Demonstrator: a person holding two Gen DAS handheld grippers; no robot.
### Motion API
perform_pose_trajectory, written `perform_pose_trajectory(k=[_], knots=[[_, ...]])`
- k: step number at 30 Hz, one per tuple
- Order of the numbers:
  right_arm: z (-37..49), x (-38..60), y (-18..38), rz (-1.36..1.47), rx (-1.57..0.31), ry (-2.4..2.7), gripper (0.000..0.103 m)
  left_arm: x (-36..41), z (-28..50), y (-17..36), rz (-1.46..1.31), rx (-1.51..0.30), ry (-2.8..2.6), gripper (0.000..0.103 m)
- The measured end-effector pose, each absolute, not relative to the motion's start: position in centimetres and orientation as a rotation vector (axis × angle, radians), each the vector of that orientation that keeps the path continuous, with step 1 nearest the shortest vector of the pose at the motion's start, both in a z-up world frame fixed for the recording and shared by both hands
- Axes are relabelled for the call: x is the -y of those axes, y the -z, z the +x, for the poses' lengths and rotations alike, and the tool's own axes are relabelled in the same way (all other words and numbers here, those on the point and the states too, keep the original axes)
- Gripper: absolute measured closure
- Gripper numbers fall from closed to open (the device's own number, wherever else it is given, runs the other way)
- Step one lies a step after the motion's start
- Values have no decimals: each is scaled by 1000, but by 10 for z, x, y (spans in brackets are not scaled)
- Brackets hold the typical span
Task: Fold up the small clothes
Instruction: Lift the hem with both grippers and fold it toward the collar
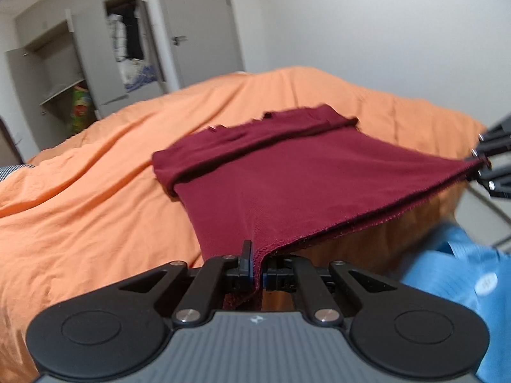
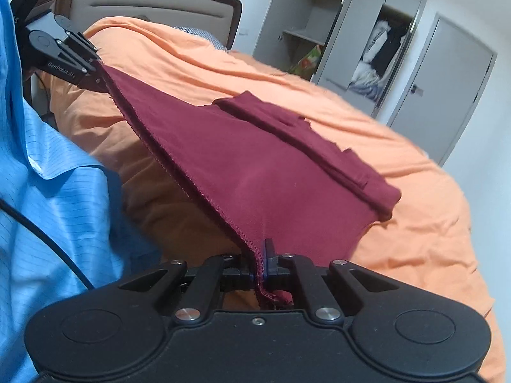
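Observation:
A dark red garment (image 1: 287,172) (image 2: 242,172) lies partly on the orange bed cover, its far part folded over into a band. Its near hem is lifted and stretched taut off the bed's edge between both grippers. My left gripper (image 1: 257,265) is shut on one hem corner; it also appears in the right wrist view (image 2: 95,63) at the upper left. My right gripper (image 2: 262,261) is shut on the other hem corner and shows at the right edge of the left wrist view (image 1: 479,162).
The orange bed cover (image 1: 95,191) (image 2: 415,223) spreads wide around the garment. A person's blue sleeve (image 2: 48,191) (image 1: 463,271) is close by the bed's edge. A headboard (image 2: 153,3) stands at one end. Grey wardrobes (image 2: 367,32) with open doors line the far wall.

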State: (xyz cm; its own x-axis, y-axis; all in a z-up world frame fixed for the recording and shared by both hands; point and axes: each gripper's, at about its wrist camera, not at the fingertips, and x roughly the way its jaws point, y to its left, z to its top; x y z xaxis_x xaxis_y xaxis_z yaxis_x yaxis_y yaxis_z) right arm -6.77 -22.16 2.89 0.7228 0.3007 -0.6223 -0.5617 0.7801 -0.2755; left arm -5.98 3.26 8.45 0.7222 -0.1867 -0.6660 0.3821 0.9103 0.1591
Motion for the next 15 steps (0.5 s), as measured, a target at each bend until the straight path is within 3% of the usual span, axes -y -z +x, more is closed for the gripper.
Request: perform_pose_trajectory(k=[15], knots=[[43, 241, -63, -440, -446, -464, 98, -46, 38, -128, 74, -716, 339, 99]])
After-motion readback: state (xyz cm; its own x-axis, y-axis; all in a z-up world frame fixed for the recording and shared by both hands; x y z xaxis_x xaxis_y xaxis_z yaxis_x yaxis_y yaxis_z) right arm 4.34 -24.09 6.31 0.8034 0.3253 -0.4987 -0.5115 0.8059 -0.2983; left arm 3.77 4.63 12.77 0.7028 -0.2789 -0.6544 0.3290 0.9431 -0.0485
